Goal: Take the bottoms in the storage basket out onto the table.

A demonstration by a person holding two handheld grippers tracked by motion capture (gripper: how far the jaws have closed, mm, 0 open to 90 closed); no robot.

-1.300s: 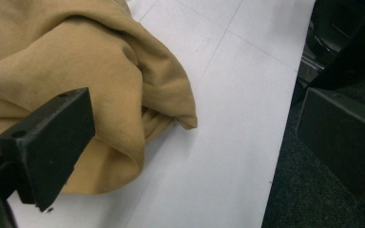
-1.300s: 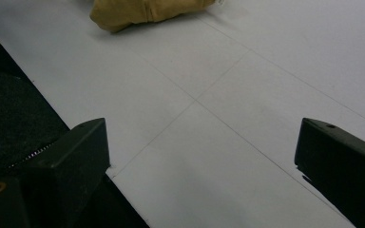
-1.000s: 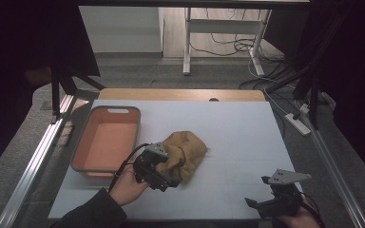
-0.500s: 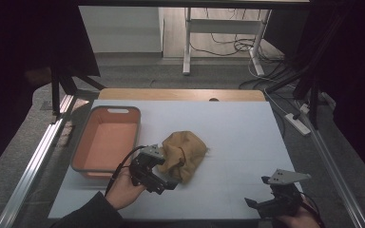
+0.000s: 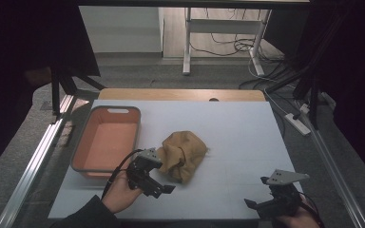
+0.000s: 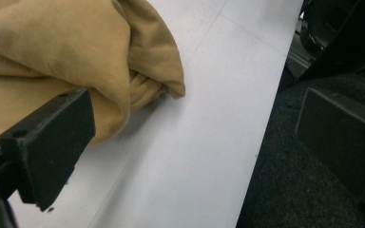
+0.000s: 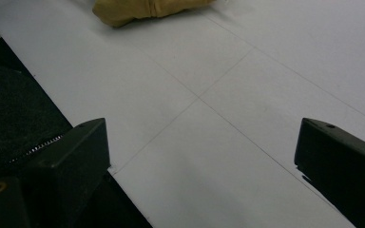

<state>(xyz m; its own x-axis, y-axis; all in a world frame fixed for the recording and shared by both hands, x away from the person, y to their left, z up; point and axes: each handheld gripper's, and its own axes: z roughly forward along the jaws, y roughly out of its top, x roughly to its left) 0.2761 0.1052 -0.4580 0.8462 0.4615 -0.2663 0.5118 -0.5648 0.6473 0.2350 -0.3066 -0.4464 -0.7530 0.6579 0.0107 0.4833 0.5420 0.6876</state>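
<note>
The left gripper (image 5: 159, 183) has slid back from the mustard-yellow cloth (image 5: 183, 154) over the last second: earlier it sat pressed against the cloth's edge, and now it lies toward seven o'clock of the bundle, nearer the table's front. Its jaws stand wide apart with nothing between them; in the left gripper view one jaw lies just beside the cloth's folded edge (image 6: 76, 57) while the other hangs out past the table's edge over the dark floor. The cloth itself has not moved (it sits crumpled at the middle of the white table (image 5: 247, 142), at about three o'clock of the orange bin (image 5: 105, 137)). The right gripper (image 5: 266, 205) has stayed parked at the table's five o'clock corner, its jaws spread and empty, the cloth (image 7: 147, 9) far off at the top of its view. I judge the retreat to be a re-aim, not a finished grasp: the cloth is ungripped, so lifting it toward the bin remains to be done.
</note>
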